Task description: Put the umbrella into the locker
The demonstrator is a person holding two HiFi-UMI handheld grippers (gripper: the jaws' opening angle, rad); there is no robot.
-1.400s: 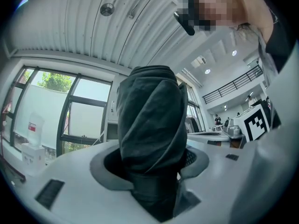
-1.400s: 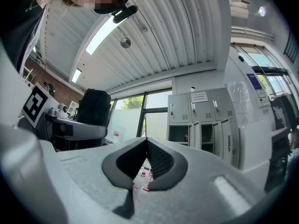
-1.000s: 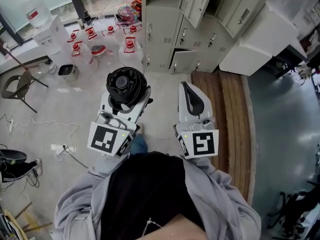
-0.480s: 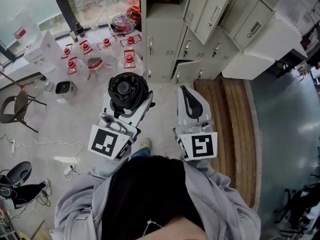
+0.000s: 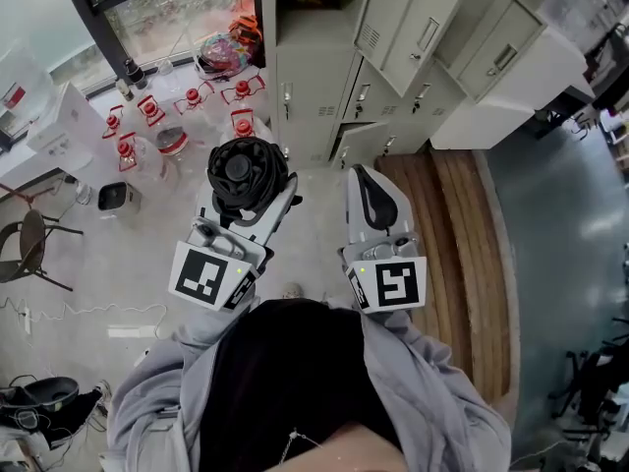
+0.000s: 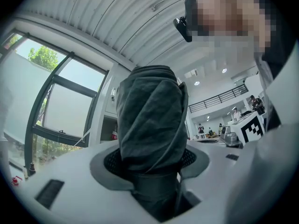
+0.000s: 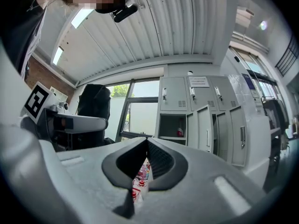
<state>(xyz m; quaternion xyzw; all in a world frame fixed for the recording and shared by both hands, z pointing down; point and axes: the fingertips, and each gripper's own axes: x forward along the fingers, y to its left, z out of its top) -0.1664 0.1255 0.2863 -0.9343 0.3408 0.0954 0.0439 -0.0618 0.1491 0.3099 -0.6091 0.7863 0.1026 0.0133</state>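
Observation:
The folded black umbrella [image 5: 246, 168] stands upright in my left gripper [image 5: 245, 201], whose jaws are shut on its lower part. In the left gripper view the dark rolled fabric of the umbrella [image 6: 149, 120] fills the middle, rising out of the left gripper [image 6: 150, 174]. My right gripper [image 5: 374, 201] is held beside it, shut and with nothing in it; in the right gripper view its pads [image 7: 156, 160] meet. The grey lockers [image 5: 316, 62] stand just ahead, with one open compartment [image 7: 172, 125] and several doors ajar.
Water jugs with red caps [image 5: 147, 116] stand on the floor left of the lockers, by a window. A folding chair [image 5: 28, 249] and cables lie at the far left. A wooden platform [image 5: 460, 244] and a white cabinet [image 5: 511, 87] are on the right.
Both grippers, the left one with the umbrella, have come closer to the lockers. The lockers now sit nearer in the head view, and the jugs and chair have slid left.

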